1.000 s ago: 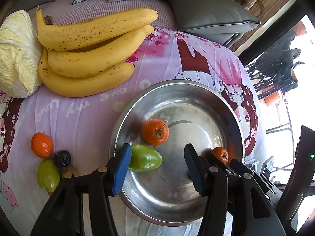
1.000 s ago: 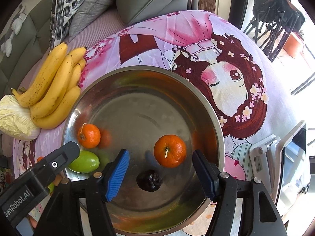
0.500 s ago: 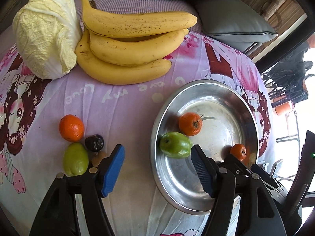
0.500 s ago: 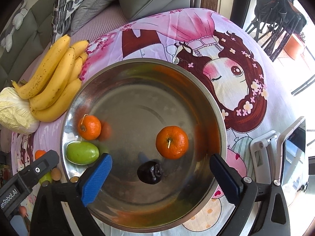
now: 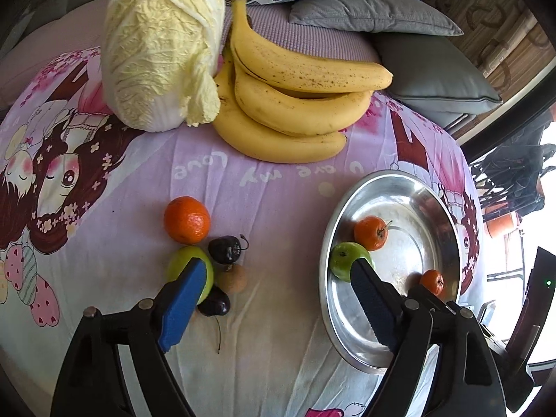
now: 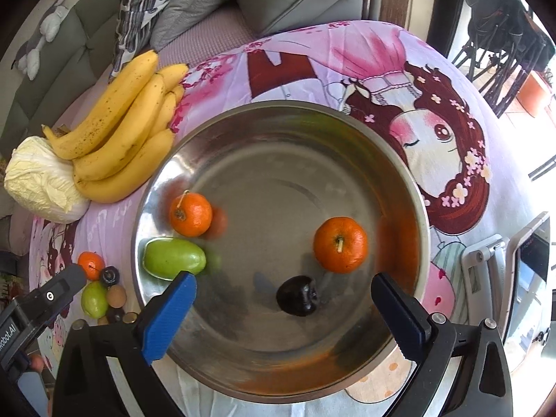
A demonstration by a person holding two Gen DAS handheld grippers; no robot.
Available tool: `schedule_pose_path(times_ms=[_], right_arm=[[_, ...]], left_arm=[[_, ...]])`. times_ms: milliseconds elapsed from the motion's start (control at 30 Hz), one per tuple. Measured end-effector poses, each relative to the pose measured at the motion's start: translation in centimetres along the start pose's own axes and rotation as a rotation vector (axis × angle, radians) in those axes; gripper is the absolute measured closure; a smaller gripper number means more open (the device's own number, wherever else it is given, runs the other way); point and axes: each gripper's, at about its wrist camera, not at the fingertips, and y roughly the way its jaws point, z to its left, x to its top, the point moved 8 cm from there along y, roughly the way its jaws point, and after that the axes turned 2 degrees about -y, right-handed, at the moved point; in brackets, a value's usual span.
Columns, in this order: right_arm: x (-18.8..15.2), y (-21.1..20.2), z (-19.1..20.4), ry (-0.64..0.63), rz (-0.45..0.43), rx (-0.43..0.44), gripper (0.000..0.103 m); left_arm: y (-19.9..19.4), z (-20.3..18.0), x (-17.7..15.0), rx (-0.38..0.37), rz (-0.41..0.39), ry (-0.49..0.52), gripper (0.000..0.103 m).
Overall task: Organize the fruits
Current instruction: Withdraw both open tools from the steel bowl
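Observation:
A steel bowl (image 6: 399, 173) (image 5: 448, 215) holds two oranges (image 6: 340, 245) (image 6: 190, 214), a green fruit (image 6: 173, 258) and a dark fruit (image 6: 298, 295). My right gripper (image 6: 279, 299) is open and empty above the bowl's near side. My left gripper (image 5: 278, 290) is open and empty over the cloth, left of the bowl. Near its left finger lie an orange (image 5: 187, 220), a green fruit (image 5: 186, 264), two dark fruits (image 5: 226, 250) (image 5: 215, 304) and a small brown fruit (image 5: 232, 278).
A bunch of bananas (image 5: 295, 104) and a cabbage (image 5: 160, 48) lie at the back of the pink cloth. Grey cushions (image 5: 431, 69) lie behind. A tablet on a stand (image 6: 531, 271) is right of the bowl.
My left gripper has swung left, away from the bowl and over the loose fruit. My right gripper has opened wider and let go of the dark fruit in the bowl.

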Motion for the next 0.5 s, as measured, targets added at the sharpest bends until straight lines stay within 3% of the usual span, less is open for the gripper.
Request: schedule_pose_path(times_ms=[133,233,500], right_arm=[[-0.5,0.1,2.8,-0.056,-0.004,0.055,0.001],[-0.6,0.0,4.5,-0.084,-0.02,0.1,0.0],[-0.6,-0.1,7.0,-0.172,-0.081,0.115,0.0]], left_arm=[[-0.4,2.3,0.3,0.014,-0.033,-0.043,0.01],[-0.5,4.1,0.2,0.024,-0.048,-0.082,0.01],[-1.6,7.9,0.1,0.041,-0.123,-0.147,0.009]])
